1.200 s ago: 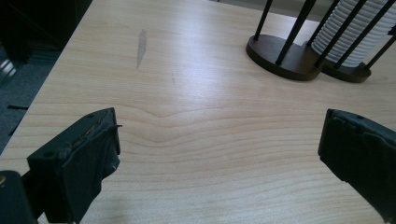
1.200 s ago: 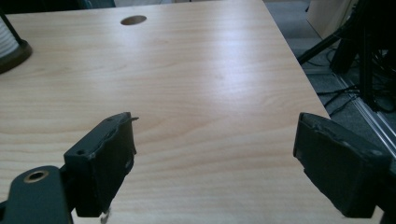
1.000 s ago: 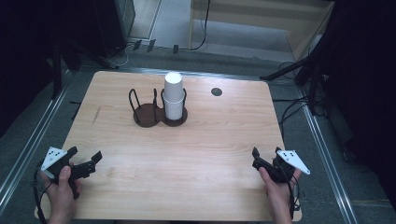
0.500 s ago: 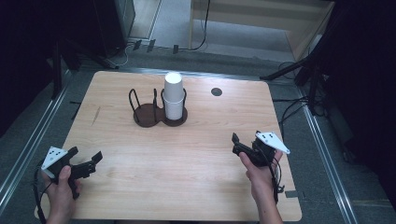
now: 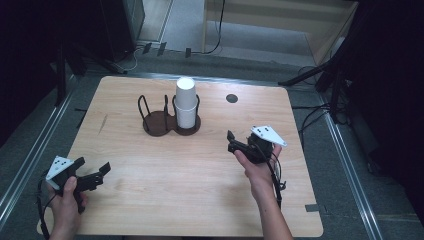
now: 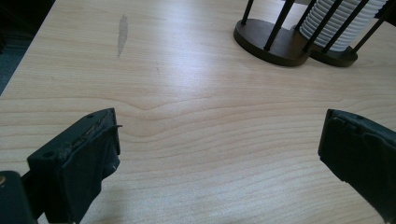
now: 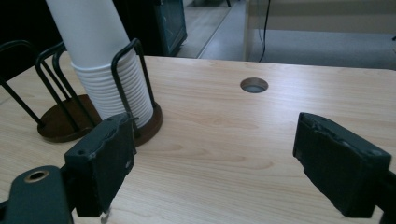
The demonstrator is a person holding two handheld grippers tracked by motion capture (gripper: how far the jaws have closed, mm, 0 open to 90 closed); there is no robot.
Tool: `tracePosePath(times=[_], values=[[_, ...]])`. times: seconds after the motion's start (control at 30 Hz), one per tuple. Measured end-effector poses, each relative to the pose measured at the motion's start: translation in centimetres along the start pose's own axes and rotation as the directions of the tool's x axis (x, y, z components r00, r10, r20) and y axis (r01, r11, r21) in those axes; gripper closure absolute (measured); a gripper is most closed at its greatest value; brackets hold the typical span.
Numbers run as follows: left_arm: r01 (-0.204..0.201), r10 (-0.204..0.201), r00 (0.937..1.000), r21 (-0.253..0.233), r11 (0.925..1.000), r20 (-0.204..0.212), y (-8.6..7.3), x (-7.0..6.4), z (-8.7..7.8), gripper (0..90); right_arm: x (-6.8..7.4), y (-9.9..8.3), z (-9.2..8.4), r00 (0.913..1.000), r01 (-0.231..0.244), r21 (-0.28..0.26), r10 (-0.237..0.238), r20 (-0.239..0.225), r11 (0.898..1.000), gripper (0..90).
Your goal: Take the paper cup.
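Cup stack top cut off; holder partly too.

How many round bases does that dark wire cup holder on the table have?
2. The left base stands empty inside its wire loops. The right base, joined to it, carries the stack of white cups.

No readable text, label, brand, number or sign on anything in view

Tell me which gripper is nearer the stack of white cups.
Right. The right gripper hovers just off the stack of white cups, jaws open toward it; the left gripper sits far back at the table's near-left corner.
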State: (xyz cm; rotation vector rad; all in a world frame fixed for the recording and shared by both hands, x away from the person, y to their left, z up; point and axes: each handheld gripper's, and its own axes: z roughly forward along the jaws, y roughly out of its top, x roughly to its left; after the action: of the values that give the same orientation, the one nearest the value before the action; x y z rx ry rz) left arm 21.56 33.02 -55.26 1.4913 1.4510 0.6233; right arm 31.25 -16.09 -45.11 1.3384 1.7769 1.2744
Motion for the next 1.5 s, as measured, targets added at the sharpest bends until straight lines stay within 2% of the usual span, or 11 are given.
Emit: tracePosePath(times=[0.13,0.23,0.63,0.9,1.07,1.27,1.5], values=[[-0.001,0.001,1.0000,0.001,1.0000,0.000,0.0,0.0,0.0,0.0,0.9,0.3,0.6,0.9997,0.006,-0.005,-0.006,-0.024,1.000,12.7],[-0.004,0.004,1.0000,0.003,1.0000,0.001,0.0,0.0,0.1,0.0,2.1,0.8,1.5,0.9987,0.013,-0.006,-0.013,-0.050,1.000,12.7],[-0.004,0.003,1.0000,0.015,0.9999,0.005,0.1,0.0,0.3,0.0,4.9,2.3,4.2,0.9951,0.018,0.000,-0.018,-0.098,1.000,12.7],[-0.007,0.007,1.0000,0.017,0.9998,0.002,0.1,-0.1,0.3,0.0,6.1,3.1,6.0,0.9927,-0.011,0.010,0.012,-0.120,1.000,12.7],[-0.006,0.006,1.0000,0.027,0.9996,0.001,0.2,-0.1,0.4,0.0,7.1,3.6,7.0,0.9927,0.000,0.019,0.002,-0.120,1.000,12.7],[-0.004,0.004,0.9999,0.030,0.9996,-0.010,0.2,-0.1,0.5,0.0,8.3,4.2,8.3,0.9937,0.037,0.025,-0.034,-0.106,0.999,12.9],[-0.003,0.003,1.0000,0.034,0.9994,0.000,0.3,0.0,0.6,0.0,9.4,4.7,9.8,0.9947,0.041,0.018,-0.039,-0.095,0.999,13.0]])
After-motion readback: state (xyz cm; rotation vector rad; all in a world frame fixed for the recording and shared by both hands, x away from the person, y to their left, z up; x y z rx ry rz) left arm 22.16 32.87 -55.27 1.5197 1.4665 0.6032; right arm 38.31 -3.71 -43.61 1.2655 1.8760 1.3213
